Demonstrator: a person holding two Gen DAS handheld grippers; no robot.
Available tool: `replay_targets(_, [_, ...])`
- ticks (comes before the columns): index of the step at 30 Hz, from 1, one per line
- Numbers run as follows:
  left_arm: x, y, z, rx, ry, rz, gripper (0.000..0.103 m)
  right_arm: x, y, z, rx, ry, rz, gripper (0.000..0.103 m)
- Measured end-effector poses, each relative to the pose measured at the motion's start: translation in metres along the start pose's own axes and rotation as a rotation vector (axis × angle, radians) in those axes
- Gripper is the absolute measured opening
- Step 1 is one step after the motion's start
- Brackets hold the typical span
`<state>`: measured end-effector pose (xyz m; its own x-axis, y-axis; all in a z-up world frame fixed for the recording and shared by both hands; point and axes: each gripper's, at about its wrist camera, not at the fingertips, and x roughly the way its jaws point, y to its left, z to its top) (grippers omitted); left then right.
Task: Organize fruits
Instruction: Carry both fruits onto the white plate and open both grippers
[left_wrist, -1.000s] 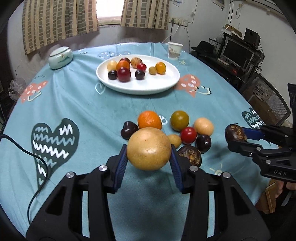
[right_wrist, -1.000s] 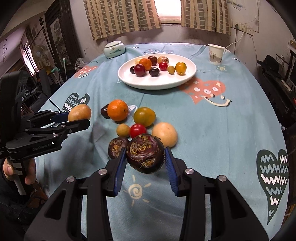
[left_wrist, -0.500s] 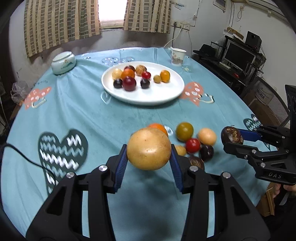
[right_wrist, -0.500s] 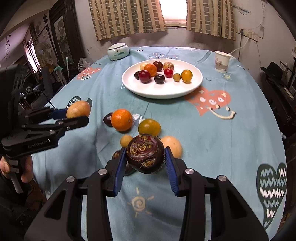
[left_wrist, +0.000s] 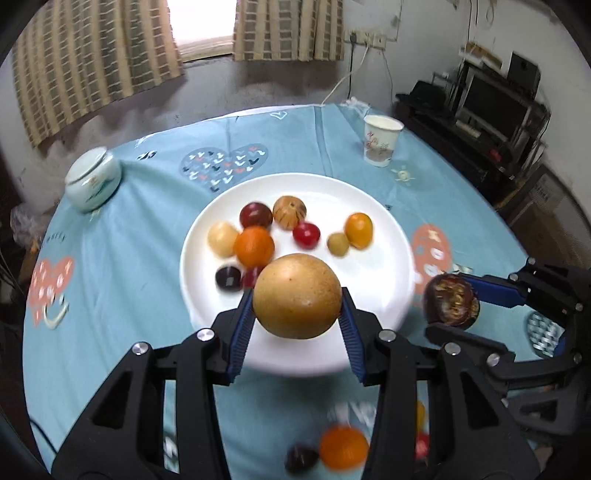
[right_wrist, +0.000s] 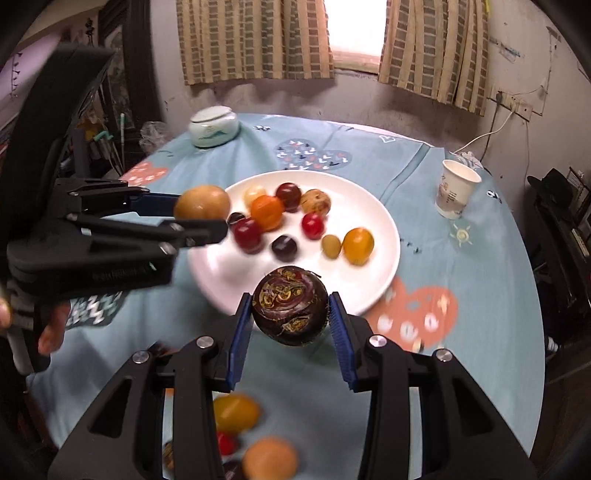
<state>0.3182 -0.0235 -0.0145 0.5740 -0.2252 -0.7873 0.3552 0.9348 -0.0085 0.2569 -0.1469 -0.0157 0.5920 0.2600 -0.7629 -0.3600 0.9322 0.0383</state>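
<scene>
My left gripper is shut on a large tan round fruit, held above the near part of the white plate. It also shows in the right wrist view at the plate's left edge. My right gripper is shut on a dark purple fruit, held over the plate's near rim. In the left wrist view the purple fruit sits just right of the plate. Several small fruits lie on the plate, among them an orange.
Several loose fruits lie blurred on the blue tablecloth below the grippers, among them an orange one and a yellow one. A paper cup stands right of the plate. A pale lidded jar stands far left.
Both grippers have moved forward with their fruits, from above the loose pile to over the plate. The loose fruits now lie below and behind the fingers.
</scene>
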Motion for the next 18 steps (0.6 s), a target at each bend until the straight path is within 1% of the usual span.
replay_targets(1, [0.015,-0.002,0.009,0.008,0.020,0.006,0.045,0.011,-0.003,0.005,-0.009,0.013,-0.006,0.041])
replay_targets(4, [0.045,0.001,0.025,-0.011,0.058,-0.007,0.045,0.043,-0.012,0.017,-0.040,0.054,-0.031,0.041])
replay_targets(8, [0.075,0.010,0.040,-0.043,0.094,-0.031,0.045,0.071,-0.015,0.023,-0.063,0.089,-0.011,0.041])
replay_targets(14, [0.090,0.016,0.046,-0.049,0.109,-0.038,0.046,0.088,-0.012,0.027,-0.085,0.080,-0.006,0.041])
replay_targets(18, [0.094,0.016,0.048,-0.051,0.109,-0.043,0.047,0.096,-0.013,0.025,-0.086,0.093,-0.009,0.042])
